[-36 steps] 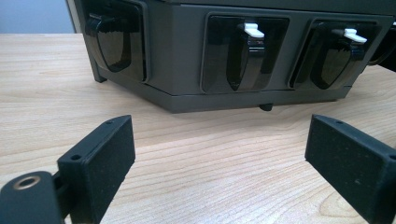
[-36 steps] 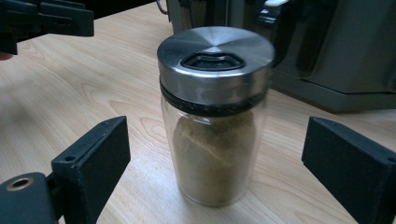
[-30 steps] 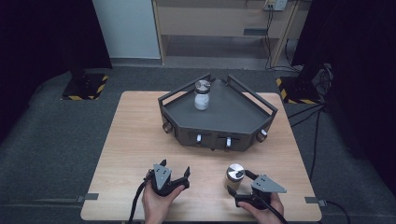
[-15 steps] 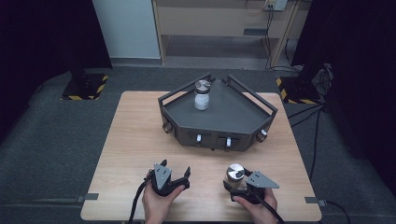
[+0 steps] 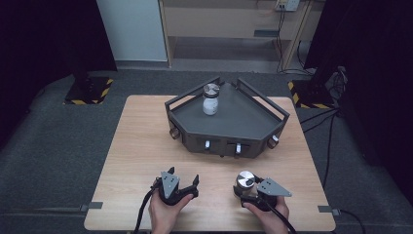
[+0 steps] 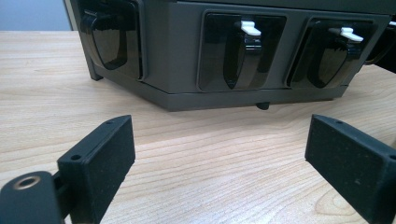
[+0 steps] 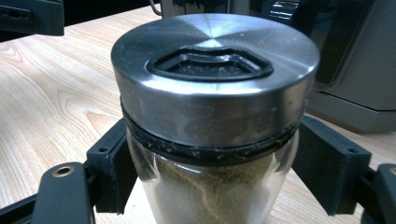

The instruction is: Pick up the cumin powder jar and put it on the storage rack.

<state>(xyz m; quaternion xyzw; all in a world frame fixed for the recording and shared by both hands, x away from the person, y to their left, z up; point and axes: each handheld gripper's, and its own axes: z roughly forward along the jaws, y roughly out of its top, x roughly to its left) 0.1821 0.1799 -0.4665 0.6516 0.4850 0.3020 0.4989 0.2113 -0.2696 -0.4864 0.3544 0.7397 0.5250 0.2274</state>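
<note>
The jar [image 7: 210,140] of powder stands on the bench [image 5: 141,146] just in front of the grey tray [image 5: 243,124]. The right gripper [image 5: 253,187] has its fingers clasped on the glass below the steel lid [image 7: 212,70]: smooth, breakable, probably weighty. The left gripper [image 5: 182,180] gapes empty.

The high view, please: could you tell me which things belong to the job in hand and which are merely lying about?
In the job, as far as I can judge:
- spice jar between the right gripper's jaws
- grey rack
- white jar on the rack
- left gripper, open

Lying about:
- striped floor plates
- shelf unit
</note>
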